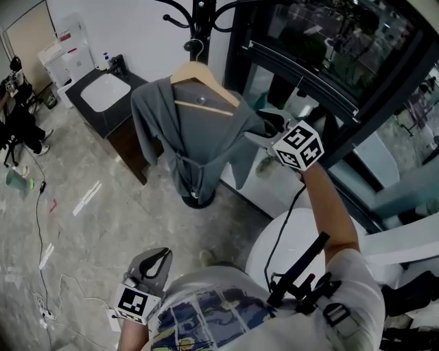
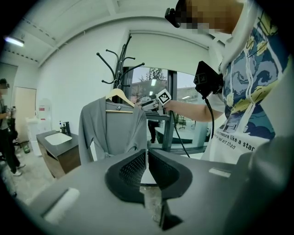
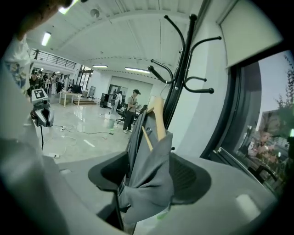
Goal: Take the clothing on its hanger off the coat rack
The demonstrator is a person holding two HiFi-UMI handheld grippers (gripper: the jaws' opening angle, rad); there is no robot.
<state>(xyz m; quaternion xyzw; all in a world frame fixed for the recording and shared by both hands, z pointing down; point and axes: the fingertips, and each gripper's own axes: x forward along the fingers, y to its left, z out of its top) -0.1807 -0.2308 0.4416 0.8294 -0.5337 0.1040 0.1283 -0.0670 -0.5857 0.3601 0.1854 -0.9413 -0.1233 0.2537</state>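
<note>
Your right gripper [image 3: 149, 179] has its jaws spread wide. The shoulder of the grey garment [image 1: 192, 137] and the end of the wooden hanger [image 1: 206, 79] stand between them. The cloth drapes close to the right-hand pad, though the fold may hide a light touch there; nothing looks clamped.

Beyond the jaws the hanger runs up and away to its hook [image 1: 195, 46], which sits over a prong of the coat rack [image 1: 200, 14], so the clothing hangs there undisturbed.

Your left gripper [image 2: 147, 160] is low and well back from the rack, its jaws drawn together on nothing.

The main risk is closing on fabric alone. If the pads miss the wooden arm inside the shoulder, a pull would likely drag the garment off the hanger. Pulling straight toward you with the hook seated could snag it on the prong or rock the rack. A one-ended grip may also let the hanger tilt and shed the far shoulder.
</note>
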